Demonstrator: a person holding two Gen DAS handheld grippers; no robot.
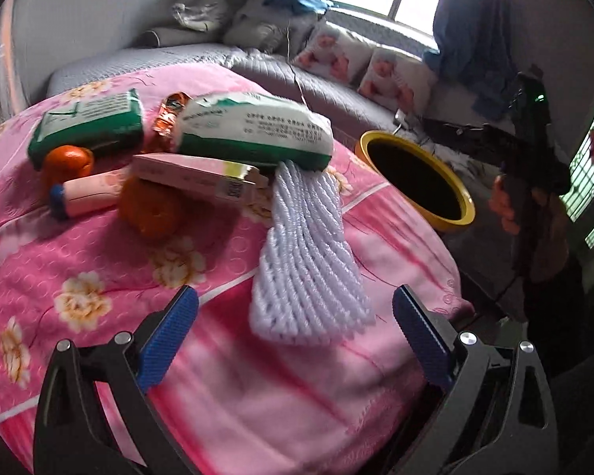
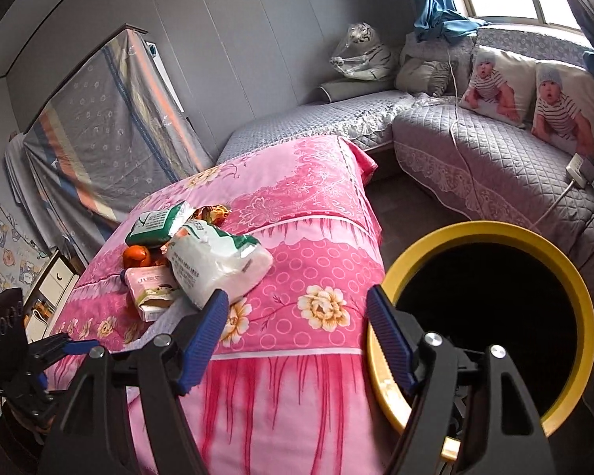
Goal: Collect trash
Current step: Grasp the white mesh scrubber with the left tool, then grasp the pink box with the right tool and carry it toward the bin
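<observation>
The left gripper (image 1: 295, 340) has its blue pads wide apart and nothing is between them. It points down at an angle toward the near end of a white knitted cloth (image 1: 309, 261), which lies flat on the pink floral blanket (image 1: 99, 261); the pads stand to either side of that end but do not touch it. The far end of the cloth goes under a white and green plastic bag (image 1: 253, 126).

Around this bag lies the rest of the pile: a pink carton (image 1: 194, 176) with its flap open, a pink tube (image 1: 85, 194) with a blue cap, an orange fruit or peel (image 1: 67, 160), a green and white packet (image 1: 91, 124) and an orange snack wrapper (image 1: 170, 113).

The right gripper (image 2: 297, 336) is also open and empty. It hangs between the edge of the blanket and the yellow-rimmed bin (image 2: 574, 277), its right pad over the rim. In the left wrist view a hand (image 1: 507, 206) holds this tool beside the bin.

The bin's inside is black, so I cannot tell if anything is already in it. All the trash that can be seen is on the blanket, so I judge the task is at an early stage, with every item left to collect. The cloth looks like the next thing to take.
</observation>
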